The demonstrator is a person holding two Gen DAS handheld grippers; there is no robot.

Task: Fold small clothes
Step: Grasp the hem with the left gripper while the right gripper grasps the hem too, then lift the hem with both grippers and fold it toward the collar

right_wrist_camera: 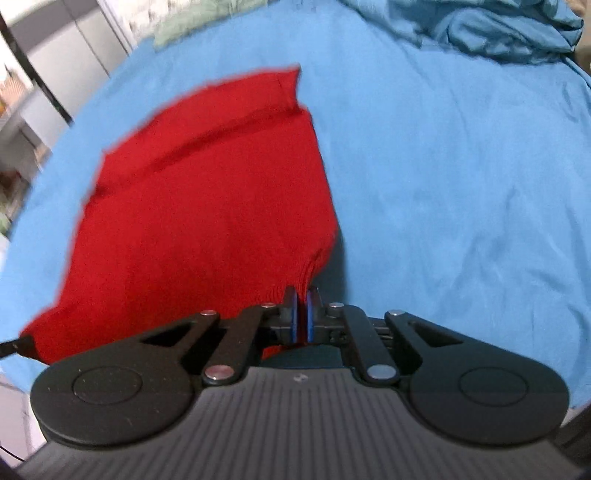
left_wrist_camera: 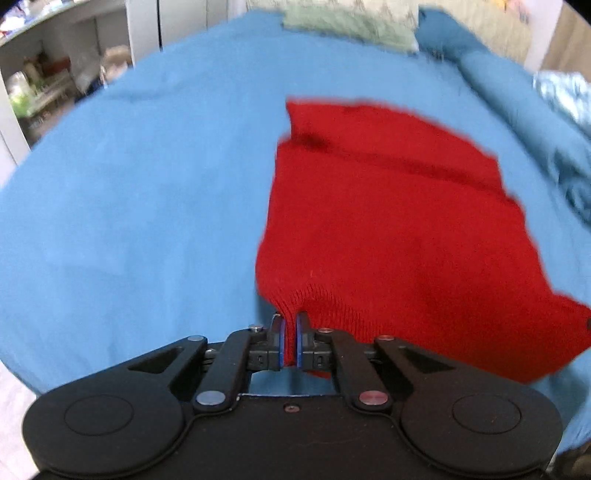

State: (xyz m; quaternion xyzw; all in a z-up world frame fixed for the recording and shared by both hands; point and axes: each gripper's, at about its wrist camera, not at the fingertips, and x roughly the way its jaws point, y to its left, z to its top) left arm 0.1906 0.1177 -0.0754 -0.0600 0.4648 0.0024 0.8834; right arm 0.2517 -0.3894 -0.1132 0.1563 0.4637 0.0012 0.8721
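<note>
A red knit garment [left_wrist_camera: 388, 221] lies spread on a blue bedsheet [left_wrist_camera: 129, 203], with a fold line across its far part. My left gripper [left_wrist_camera: 290, 323] is shut on the near left corner of its ribbed hem. My right gripper [right_wrist_camera: 302, 299] is shut on the near right corner of the same red garment [right_wrist_camera: 203, 206]. The near edge is lifted a little off the blue bedsheet [right_wrist_camera: 461, 203]; the far part rests flat. A small black tip of the other gripper shows at each view's edge.
A pale green cloth [left_wrist_camera: 351, 22] lies at the far end of the bed. Bunched blue bedding [right_wrist_camera: 498, 29] sits at the far right. Shelves with clutter [left_wrist_camera: 44, 81] stand beyond the bed's left side.
</note>
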